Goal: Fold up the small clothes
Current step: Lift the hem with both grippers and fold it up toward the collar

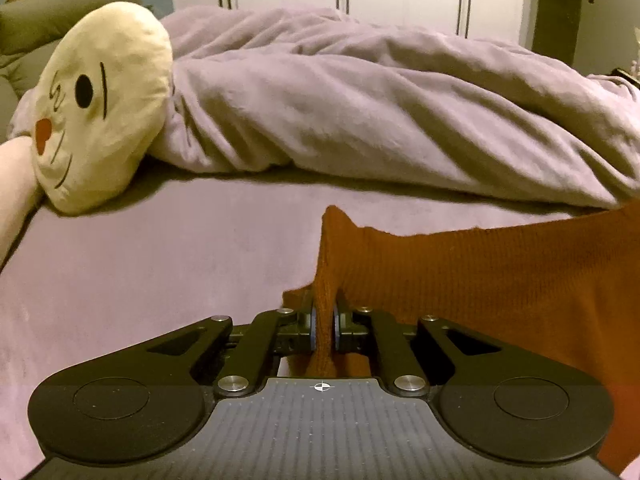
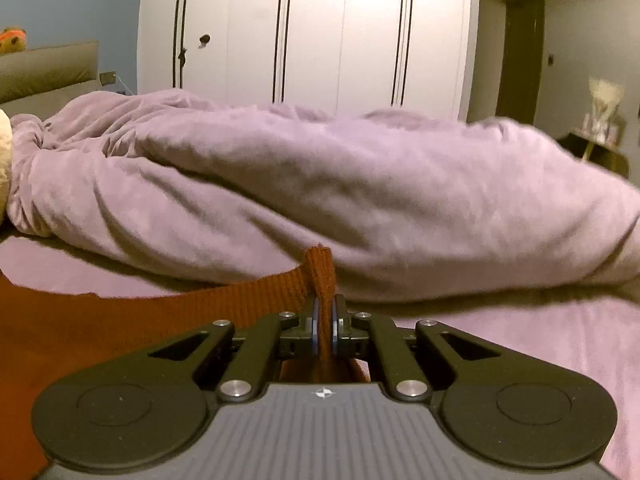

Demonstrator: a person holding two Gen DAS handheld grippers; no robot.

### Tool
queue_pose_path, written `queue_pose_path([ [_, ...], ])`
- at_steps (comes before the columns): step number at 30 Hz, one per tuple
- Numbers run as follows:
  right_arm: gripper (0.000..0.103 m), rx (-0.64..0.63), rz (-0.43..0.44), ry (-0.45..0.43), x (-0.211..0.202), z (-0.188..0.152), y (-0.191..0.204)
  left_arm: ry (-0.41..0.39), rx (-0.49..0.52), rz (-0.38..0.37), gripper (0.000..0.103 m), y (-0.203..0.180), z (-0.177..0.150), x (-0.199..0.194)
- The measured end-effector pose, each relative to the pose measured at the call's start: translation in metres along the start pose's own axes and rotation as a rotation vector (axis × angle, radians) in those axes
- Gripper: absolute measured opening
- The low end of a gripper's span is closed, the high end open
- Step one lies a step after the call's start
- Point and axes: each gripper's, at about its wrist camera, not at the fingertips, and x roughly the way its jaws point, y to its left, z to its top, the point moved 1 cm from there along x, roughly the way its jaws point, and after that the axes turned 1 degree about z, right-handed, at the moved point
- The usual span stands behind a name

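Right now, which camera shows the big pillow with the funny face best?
The left wrist view: the cream face pillow shows whole there, with its black eye and red nose, lying on the bed beside the duvet. The right wrist view shows only a cream sliver at its left edge.

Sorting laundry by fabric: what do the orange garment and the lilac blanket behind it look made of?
Orange garment: a ribbed knit, probably cotton or acrylic, matte; fine vertical ribs show. Lilac blanket: a plush fleece or velour by its look, with a soft sheen on its thick, rounded folds. Fibre content cannot be told.
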Motion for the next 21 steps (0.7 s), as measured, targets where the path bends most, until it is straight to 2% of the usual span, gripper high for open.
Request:
queue_pose_path([
  [6, 0.005, -0.022, -0.06, 0.038, 0.015, -0.011, 0.004, 0.017, 0.03, 0.038, 0.01, -0.011, 0.0, 0.015],
  [12, 0.006, -0.039, -0.075, 0.061, 0.022, -0.02, 0.005, 0.042, 0.045, 0.07, 0.012, -0.016, -0.005, 0.023],
  [14, 0.006, -0.05, -0.086, 0.063, 0.022, -0.021, 0.005, 0.055, 0.055, 0.089, 0.018, -0.018, -0.006, 0.025],
  [16, 0.007, -0.059, -0.134, 0.063, 0.021, -0.021, 0.004, 0.055, 0.069, 0.107, 0.029, -0.019, -0.008, 0.023],
  [17, 0.01, -0.055, -0.147, 0.061, 0.019, -0.02, 0.002, 0.052, 0.071, 0.109, 0.031, -0.019, -0.008, 0.022],
  [20, 0.012, -0.016, -0.121, 0.064, 0.003, -0.022, -0.004, 0.052, 0.029, 0.094, 0.042, -0.019, -0.009, 0.009],
  [21, 0.012, -0.01, -0.1, 0.061, -0.005, -0.024, -0.002, 0.039, 0.011, 0.072, 0.051, -0.02, -0.011, 0.0],
])
